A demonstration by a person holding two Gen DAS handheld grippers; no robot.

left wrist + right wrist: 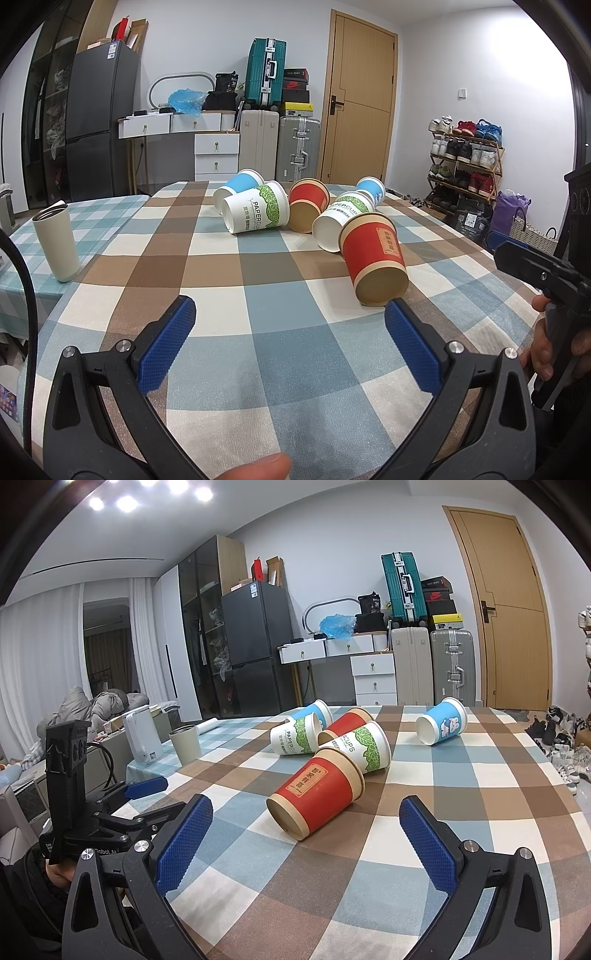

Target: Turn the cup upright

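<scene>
Several paper cups lie on their sides on the checked tablecloth (288, 332). The nearest is a red cup (373, 258), its base toward me; it also shows in the right wrist view (317, 797). Behind it lie green-print white cups (256, 212) (358, 747), another red cup (308, 203) and blue cups (238, 184) (441, 725). My left gripper (290, 332) is open and empty, just short of the near red cup. My right gripper (306, 834) is open and empty, with the near red cup just beyond its fingertips.
An upright grey tumbler (57, 242) stands at the table's left edge, also in the right wrist view (184, 744). A white kettle (142, 738) stands beyond it. The right gripper's body (543, 273) shows at the right edge. Suitcases, drawers and a fridge stand behind.
</scene>
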